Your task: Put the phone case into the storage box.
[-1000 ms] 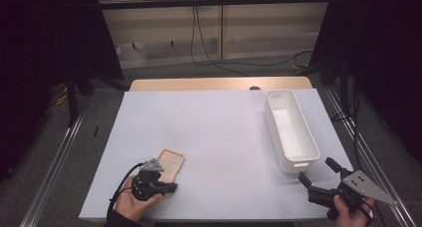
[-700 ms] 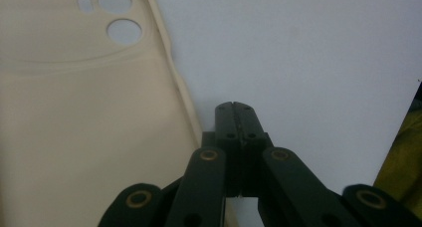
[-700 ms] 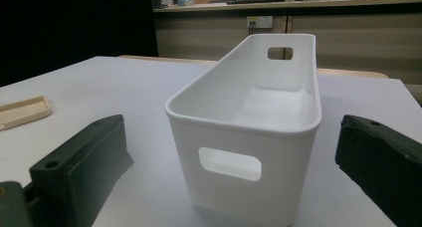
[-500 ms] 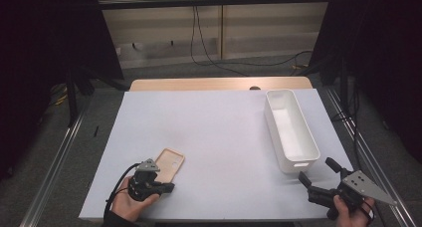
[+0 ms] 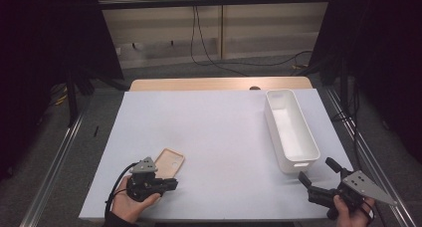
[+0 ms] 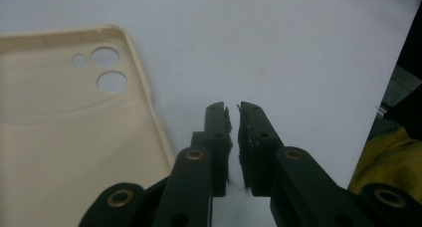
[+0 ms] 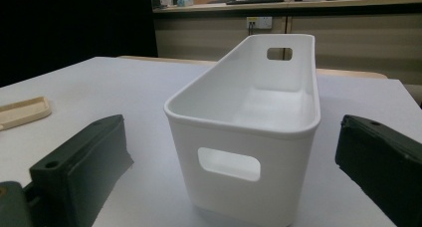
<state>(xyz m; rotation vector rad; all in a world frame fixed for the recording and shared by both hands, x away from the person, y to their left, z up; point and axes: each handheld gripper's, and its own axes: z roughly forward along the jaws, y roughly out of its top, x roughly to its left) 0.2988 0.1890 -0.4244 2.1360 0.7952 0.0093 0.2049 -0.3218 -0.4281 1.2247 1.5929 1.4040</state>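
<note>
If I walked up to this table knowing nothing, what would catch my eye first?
Probably the tall white bin standing empty at the table's right side, with the right gripper held wide open just before its near end. Next, the beige phone case lying flat near the left front, beside the left gripper, whose jaws have just begun parting, nothing between them.

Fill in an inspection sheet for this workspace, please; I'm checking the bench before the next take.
Surface: white table top, bare apart from two things.
Job's things: beige phone case lying flat, inside up, at the front left; white bin at the right, empty, handle holes in its end walls.
Clutter: nothing seen.
Grippers: left tool beside the phone case, jaws a narrow slit apart and just opening, nothing between them; right tool open wide, facing the white bin's near end.
Cables: black cable trailing from the left tool; black wires on the floor behind the table.
Surroundings: dark curtains either side, pale wall behind.
</note>
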